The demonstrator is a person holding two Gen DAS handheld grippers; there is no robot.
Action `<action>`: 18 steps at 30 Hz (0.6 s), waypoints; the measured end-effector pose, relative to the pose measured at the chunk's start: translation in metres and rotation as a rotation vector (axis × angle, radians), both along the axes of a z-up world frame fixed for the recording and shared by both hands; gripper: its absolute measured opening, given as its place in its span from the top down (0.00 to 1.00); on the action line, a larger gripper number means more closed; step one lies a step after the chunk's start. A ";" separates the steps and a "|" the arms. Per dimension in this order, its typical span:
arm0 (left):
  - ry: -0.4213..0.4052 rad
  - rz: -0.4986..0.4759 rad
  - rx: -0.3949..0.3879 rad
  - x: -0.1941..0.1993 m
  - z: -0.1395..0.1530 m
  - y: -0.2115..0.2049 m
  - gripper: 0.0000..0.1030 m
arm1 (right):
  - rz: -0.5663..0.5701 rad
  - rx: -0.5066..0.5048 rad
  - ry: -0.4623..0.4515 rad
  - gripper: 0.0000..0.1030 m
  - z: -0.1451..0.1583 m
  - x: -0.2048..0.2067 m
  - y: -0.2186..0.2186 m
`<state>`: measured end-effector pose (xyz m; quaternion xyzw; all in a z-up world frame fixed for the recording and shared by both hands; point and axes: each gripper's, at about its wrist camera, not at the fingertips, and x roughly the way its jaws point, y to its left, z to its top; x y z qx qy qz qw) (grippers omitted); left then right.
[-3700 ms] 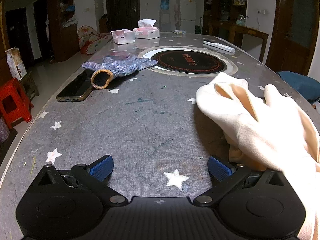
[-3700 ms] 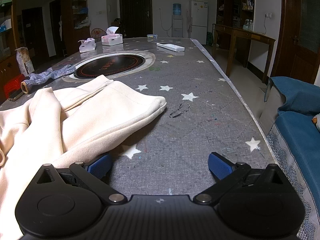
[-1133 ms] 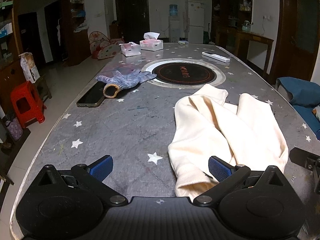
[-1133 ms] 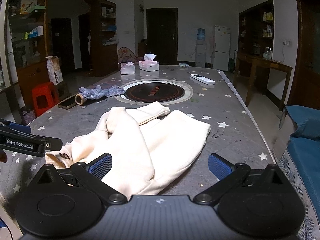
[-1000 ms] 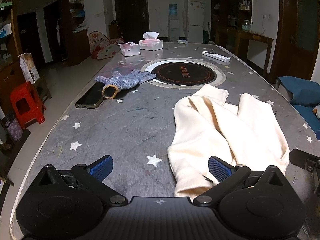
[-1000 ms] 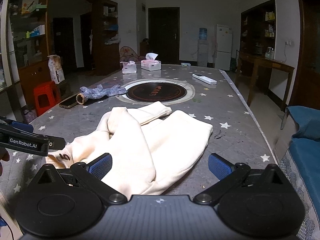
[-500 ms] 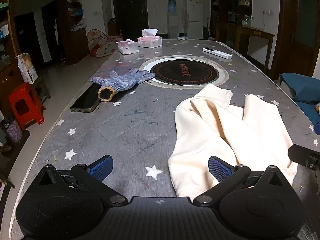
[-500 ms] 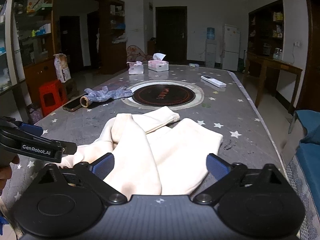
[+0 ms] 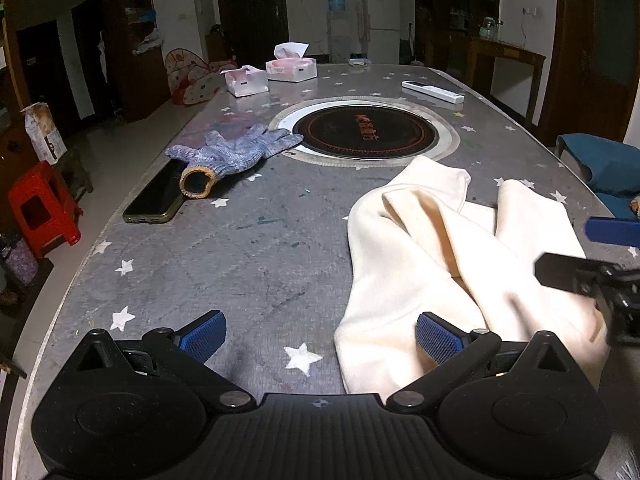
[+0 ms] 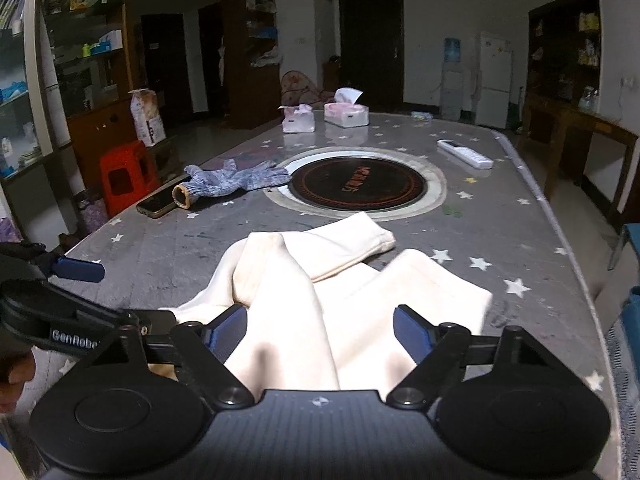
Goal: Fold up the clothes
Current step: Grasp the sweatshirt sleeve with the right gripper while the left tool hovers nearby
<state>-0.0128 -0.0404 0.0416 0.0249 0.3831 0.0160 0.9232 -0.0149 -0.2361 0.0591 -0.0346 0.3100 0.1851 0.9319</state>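
A cream garment [image 9: 452, 248] lies crumpled on the grey star-patterned table [image 9: 240, 240], at right in the left wrist view and in the middle of the right wrist view [image 10: 320, 288]. My left gripper [image 9: 318, 332] is open and empty, with its right finger at the garment's near left edge. My right gripper [image 10: 320, 330] is open, low over the garment's near end, with cloth between its fingers. Each gripper shows in the other's view: the right one [image 9: 592, 256], the left one [image 10: 60, 280].
A blue knit glove [image 9: 236, 152] and a phone [image 9: 154, 196] lie at the left. A round inset cooktop [image 9: 366, 132] sits beyond the garment. Tissue boxes [image 9: 290, 68] and a remote [image 9: 432, 91] lie farther back. A blue sofa [image 9: 600, 164] stands to the right.
Both grippers pulled back and up from the garment, then came forward and down toward it. The right gripper now sits over the garment's near end. The garment has not moved in the last second.
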 end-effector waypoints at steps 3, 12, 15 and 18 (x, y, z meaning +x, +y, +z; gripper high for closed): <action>0.006 0.006 -0.002 0.004 -0.002 0.003 0.00 | 0.022 -0.001 0.016 0.28 -0.002 0.013 0.006; 0.022 0.016 -0.005 0.014 -0.006 0.012 0.00 | 0.071 0.013 0.074 0.45 -0.013 0.052 0.020; 0.029 0.020 -0.008 0.017 -0.008 0.014 0.00 | 0.087 0.023 0.093 0.47 -0.017 0.064 0.024; 0.036 0.023 -0.012 0.020 -0.009 0.016 0.00 | 0.102 0.023 0.109 0.50 -0.022 0.073 0.029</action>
